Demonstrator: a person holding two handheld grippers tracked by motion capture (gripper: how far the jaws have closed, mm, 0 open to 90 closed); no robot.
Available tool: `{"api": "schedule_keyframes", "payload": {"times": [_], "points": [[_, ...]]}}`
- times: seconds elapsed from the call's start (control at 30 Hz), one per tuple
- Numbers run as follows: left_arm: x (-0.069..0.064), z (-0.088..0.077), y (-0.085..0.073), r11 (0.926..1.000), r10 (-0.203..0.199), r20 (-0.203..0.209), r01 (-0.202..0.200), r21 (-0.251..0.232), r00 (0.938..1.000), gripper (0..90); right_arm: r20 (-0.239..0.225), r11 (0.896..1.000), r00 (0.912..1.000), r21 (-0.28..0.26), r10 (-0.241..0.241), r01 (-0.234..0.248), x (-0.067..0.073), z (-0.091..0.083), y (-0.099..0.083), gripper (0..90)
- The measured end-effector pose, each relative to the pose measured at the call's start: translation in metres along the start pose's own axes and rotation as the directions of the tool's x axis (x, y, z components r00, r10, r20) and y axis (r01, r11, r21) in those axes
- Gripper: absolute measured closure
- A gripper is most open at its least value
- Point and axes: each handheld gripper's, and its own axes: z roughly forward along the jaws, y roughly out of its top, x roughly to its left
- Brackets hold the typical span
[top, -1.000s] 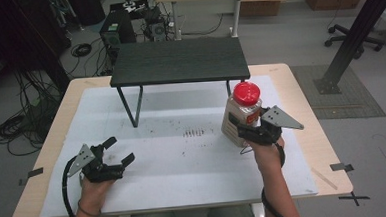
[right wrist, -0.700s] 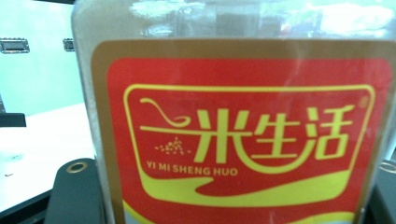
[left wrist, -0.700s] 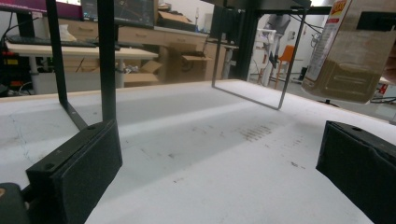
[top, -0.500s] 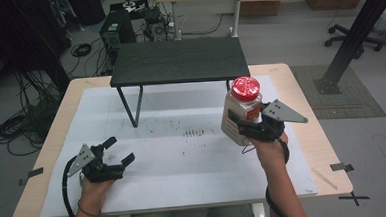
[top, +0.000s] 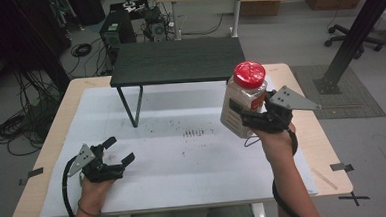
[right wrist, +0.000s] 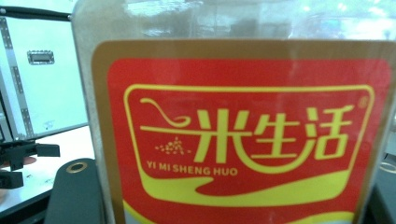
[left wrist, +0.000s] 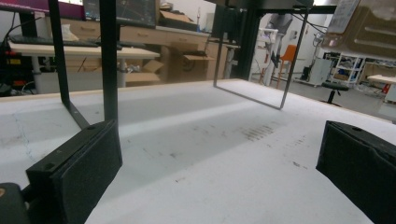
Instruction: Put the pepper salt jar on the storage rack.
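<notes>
A clear plastic jar (top: 244, 102) with a red lid and a red and yellow label is held up off the table at the right. My right gripper (top: 246, 116) is shut on its lower body. Seen close in the right gripper view, the jar's label (right wrist: 243, 140) takes up most of the picture, with one black jaw at the lower left. My left gripper (top: 117, 151) rests low over the white mat at the front left, open, nothing between its jaws. In the left gripper view its two black pads (left wrist: 79, 168) stand wide apart over the bare mat.
A black low shelf (top: 178, 61) on thin metal legs stands at the back of the white mat (top: 183, 154). The wooden table edge (top: 328, 156) runs along the right. Cables and desks lie on the floor beyond the table.
My right gripper has lifted the jar higher and a little toward the back. The left gripper has stayed where it was.
</notes>
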Motion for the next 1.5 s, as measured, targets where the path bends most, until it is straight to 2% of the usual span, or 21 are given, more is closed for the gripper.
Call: {"api": "schedule_keyframes", "payload": {"times": [0.33, 0.77, 1.5], "points": [[0.0, 0.0, 0.0, 1.0, 0.0, 0.001, 0.0, 0.002, 1.0, 0.2, -0.024, 1.0, 0.9996, -0.018, -0.012, 0.012, 0.001, 0.008, 0.032, 27.4], [0.0, 0.0, 0.0, 1.0, -0.003, 0.001, 0.003, 0.0, 1.0, 0.2, -0.021, 0.999, 0.9994, -0.036, -0.027, 0.026, -0.006, 0.027, 0.071, 27.3], [0.0, 0.0, 0.0, 1.0, 0.0, 0.002, 0.0, 0.001, 1.0, 0.2, -0.015, 0.998, 0.9999, -0.057, -0.001, 0.0, -0.02, 0.065, 0.105, 27.3]]}}
